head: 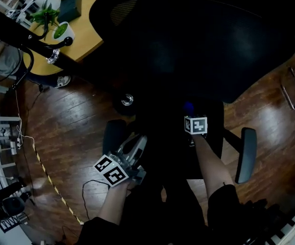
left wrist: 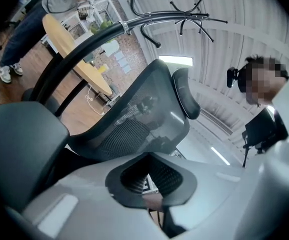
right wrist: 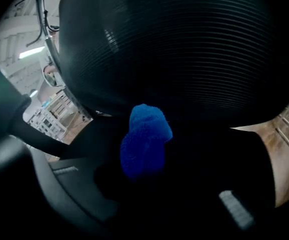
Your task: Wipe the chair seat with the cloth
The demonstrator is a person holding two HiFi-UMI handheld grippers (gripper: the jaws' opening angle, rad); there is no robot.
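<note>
- The left gripper (head: 137, 143) hangs by the chair's left armrest (head: 114, 134). Its jaws are pressed together with nothing in them, and it seems parked out of the cloth's way.
- The black chair seat (head: 163, 137) lies dim between the two grippers, and its state cannot be made out.
- The right gripper (head: 190, 114) pinches a bunched blue cloth (right wrist: 145, 143) in its jaws. It points down at the rear of the seat, below the mesh backrest (right wrist: 184, 49), as if ready for wiping. Whether the cloth touches the seat is unclear.

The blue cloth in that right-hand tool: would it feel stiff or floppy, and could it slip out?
Probably floppy: the blue cloth bunches into a soft lump between the fingers of the right gripper rather than holding a flat shape. Its fuzzy surface suggests it would grip rather than slip. It is likely light too, being so small a wad.
</note>
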